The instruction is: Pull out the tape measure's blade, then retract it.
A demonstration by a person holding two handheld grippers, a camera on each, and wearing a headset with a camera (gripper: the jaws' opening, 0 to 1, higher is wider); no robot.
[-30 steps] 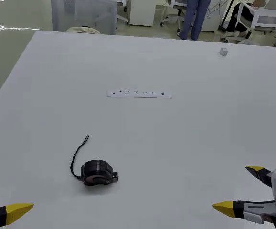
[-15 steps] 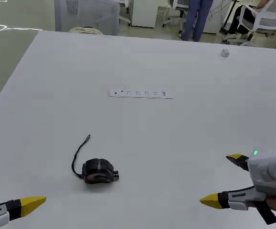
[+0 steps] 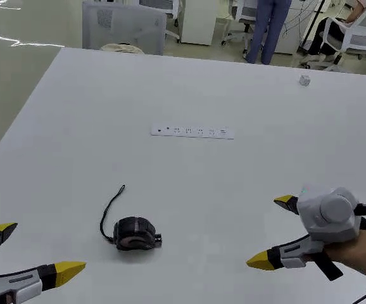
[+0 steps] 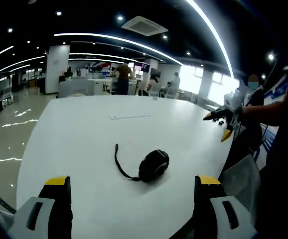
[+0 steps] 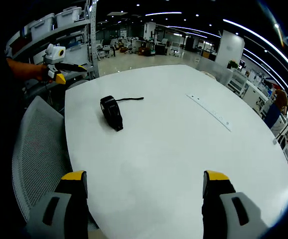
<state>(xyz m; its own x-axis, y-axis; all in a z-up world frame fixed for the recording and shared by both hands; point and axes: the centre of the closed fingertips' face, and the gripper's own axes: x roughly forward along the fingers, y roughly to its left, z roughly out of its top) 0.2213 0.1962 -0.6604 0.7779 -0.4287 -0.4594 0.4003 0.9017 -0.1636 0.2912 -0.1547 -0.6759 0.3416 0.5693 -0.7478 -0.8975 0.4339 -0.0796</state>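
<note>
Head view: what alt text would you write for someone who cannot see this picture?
A black tape measure lies on a white table, no blade drawn out. Yellow-tipped left tongs and right tongs, both open, flank it near the bottom edge without touching it. A white power strip lies farther back.
</note>
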